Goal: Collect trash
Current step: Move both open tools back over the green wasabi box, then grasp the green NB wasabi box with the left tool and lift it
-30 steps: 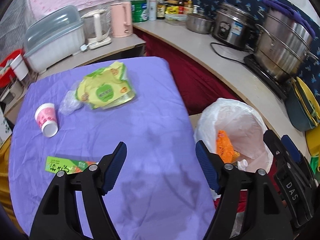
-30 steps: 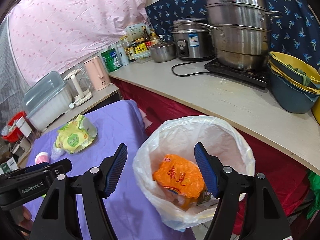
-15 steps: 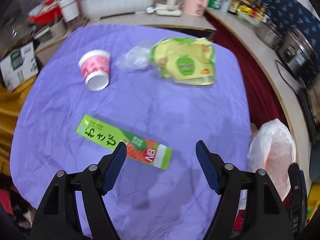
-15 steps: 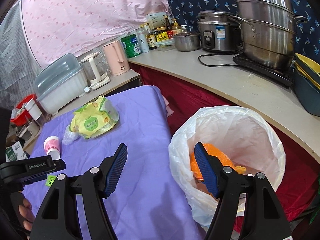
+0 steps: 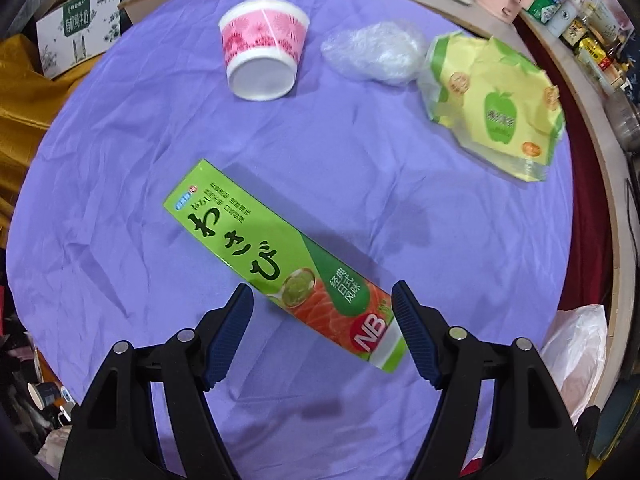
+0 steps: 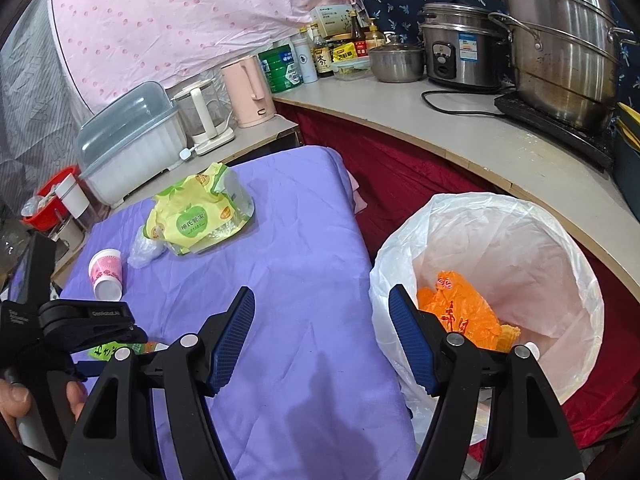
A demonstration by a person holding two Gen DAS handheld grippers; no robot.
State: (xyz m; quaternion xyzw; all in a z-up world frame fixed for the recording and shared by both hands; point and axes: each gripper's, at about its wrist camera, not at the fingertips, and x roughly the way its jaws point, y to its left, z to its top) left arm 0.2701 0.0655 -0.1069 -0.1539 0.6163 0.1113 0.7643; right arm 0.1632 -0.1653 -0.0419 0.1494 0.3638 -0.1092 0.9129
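A green wasabi box point(image 5: 280, 264) lies flat on the purple tablecloth point(image 5: 120, 160). My left gripper point(image 5: 322, 336) is open, jaws on either side of the box's near end, just above it. A pink paper cup point(image 5: 262, 66) lies on its side, beside a crumpled clear plastic wrap point(image 5: 376, 56) and a yellow-green snack bag point(image 5: 496, 108). My right gripper point(image 6: 322, 336) is open and empty, over the table edge next to the white-lined trash bin point(image 6: 520, 240), which holds an orange wrapper point(image 6: 460, 316).
A counter point(image 6: 460, 128) at the right carries a rice cooker point(image 6: 456, 56), steel pots and bottles. A pink kettle point(image 6: 248, 92) and a plastic container point(image 6: 132, 140) stand behind the table. A cardboard box point(image 5: 80, 28) sits at the far left.
My left gripper has swung left from the bin and dropped down close over the wasabi box. My right gripper has drawn back from over the bin toward the table edge.
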